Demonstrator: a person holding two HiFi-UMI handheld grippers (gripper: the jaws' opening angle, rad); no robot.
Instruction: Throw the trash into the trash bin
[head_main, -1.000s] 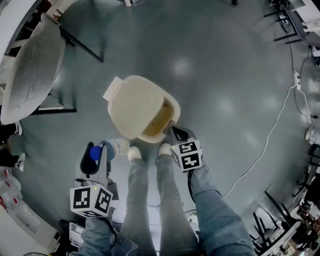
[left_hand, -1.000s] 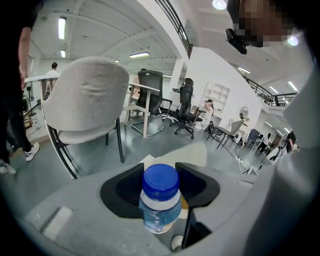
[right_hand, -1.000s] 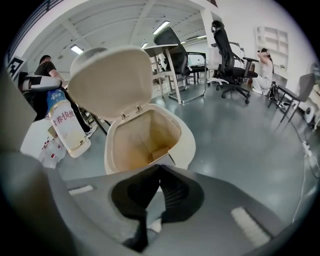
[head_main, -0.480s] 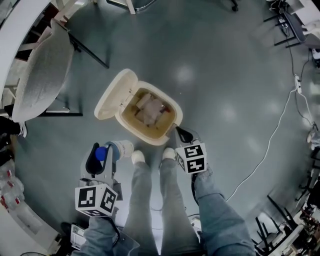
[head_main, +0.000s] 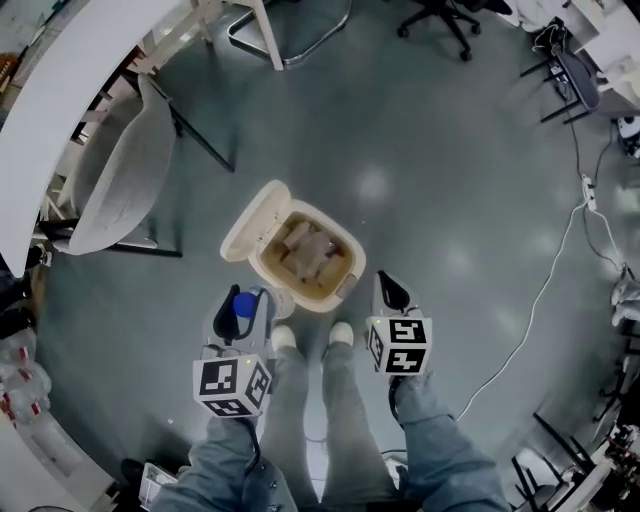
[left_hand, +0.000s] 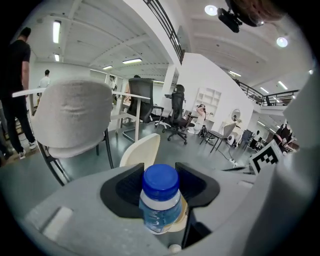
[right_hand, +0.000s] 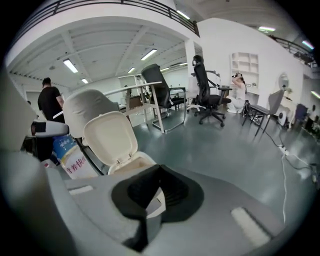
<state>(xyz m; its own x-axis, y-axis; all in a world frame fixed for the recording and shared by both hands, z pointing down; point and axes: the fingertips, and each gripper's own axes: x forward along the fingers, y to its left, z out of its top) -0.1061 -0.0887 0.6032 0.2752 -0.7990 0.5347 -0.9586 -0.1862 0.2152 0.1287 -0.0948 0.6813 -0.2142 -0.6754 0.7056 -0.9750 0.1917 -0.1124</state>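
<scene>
A cream trash bin (head_main: 345, 262) stands on the floor with its lid (head_main: 250, 225) swung up and crumpled paper inside. My left gripper (head_main: 248, 300) is shut on a clear bottle with a blue cap (head_main: 243, 303), just left of the bin's near edge. In the left gripper view the bottle (left_hand: 159, 200) sits between the black pads (left_hand: 125, 187), with the lid (left_hand: 140, 150) behind it. My right gripper (head_main: 390, 288) is shut and empty, to the right of the bin. The right gripper view shows its jaws (right_hand: 155, 187) closed, the lid (right_hand: 111, 137) and the bottle (right_hand: 75, 155) beyond.
A grey-backed chair (head_main: 125, 180) and a white table edge (head_main: 70, 100) stand left of the bin. A white cable (head_main: 540, 290) runs across the floor at right. An office chair (head_main: 440, 20) is at the far side. The person's feet (head_main: 285, 338) are just before the bin.
The bin's lid has swung from nearly covering the bin to fully up. My right gripper has lifted away from the bin's front rim. The left gripper has risen a little with the bottle.
</scene>
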